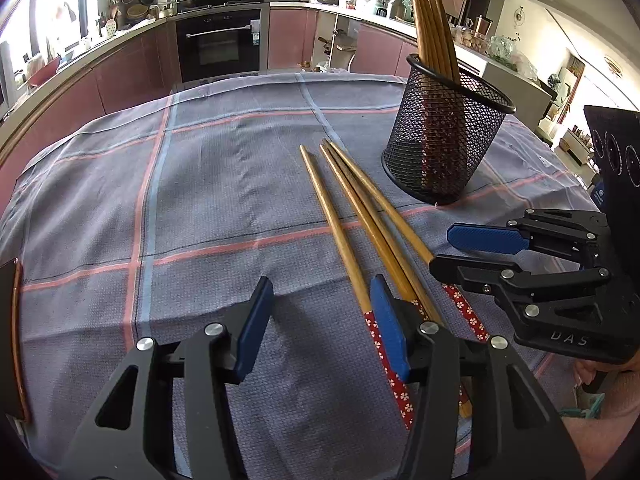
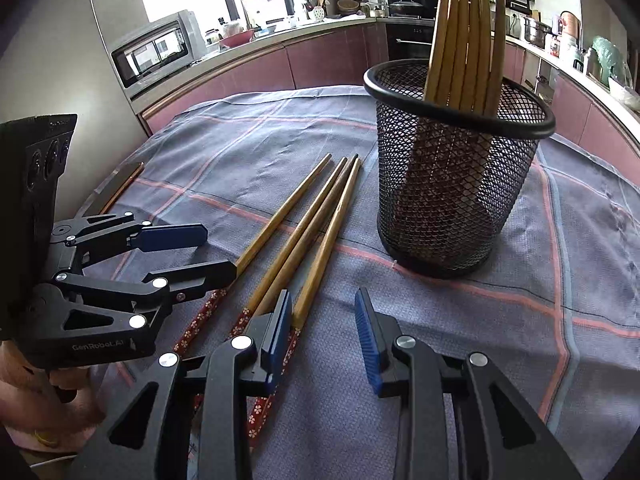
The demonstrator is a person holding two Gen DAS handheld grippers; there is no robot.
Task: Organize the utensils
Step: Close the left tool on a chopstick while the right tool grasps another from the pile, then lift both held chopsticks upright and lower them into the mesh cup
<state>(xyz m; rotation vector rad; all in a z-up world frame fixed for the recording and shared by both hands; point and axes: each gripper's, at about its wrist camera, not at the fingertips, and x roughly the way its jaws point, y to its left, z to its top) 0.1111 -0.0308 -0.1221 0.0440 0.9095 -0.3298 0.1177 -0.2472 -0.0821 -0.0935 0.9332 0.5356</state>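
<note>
The left hand-held gripper (image 1: 320, 332) hangs low over the worktop with its blue pads apart at a middling gap and nothing between them. Its right pad (image 1: 389, 330) sits just over the patterned red handle of the leftmost loose chopstick, but the pads do not press on it. In the right wrist view this same gripper (image 2: 200, 252) comes in from the left, one finger above the other, with its lower finger reaching to the handle of that chopstick.

The right hand-held gripper (image 2: 322, 334) has its pads fairly narrow, and only bare cloth shows in the gap. Its left pad (image 2: 278, 332) lies right against the rightmost loose chopstick, on the outer side of it, so the stick is beside the gap, not in it. In the left wrist view this gripper (image 1: 444, 254) enters from the right, its lower finger above the red handle ends.

Four loose chopsticks (image 2: 304, 224) lie flat on the worktop, nearly parallel, tips pointing away from the cameras and red flowered handles toward the grippers. They rest on a grey-blue cloth (image 1: 200, 184) with pink and pale blue stripes.

Just beyond the chopstick tips and to the right stands a black mesh cup (image 2: 452, 184), upright, apart from the loose sticks. A bundle of chopsticks (image 2: 464, 40) stands in it, tips up, leaning against its far rim.

A person's hand (image 2: 36, 392) grips the left tool's handle. Kitchen counters and an oven (image 1: 220, 40) fill the background.
</note>
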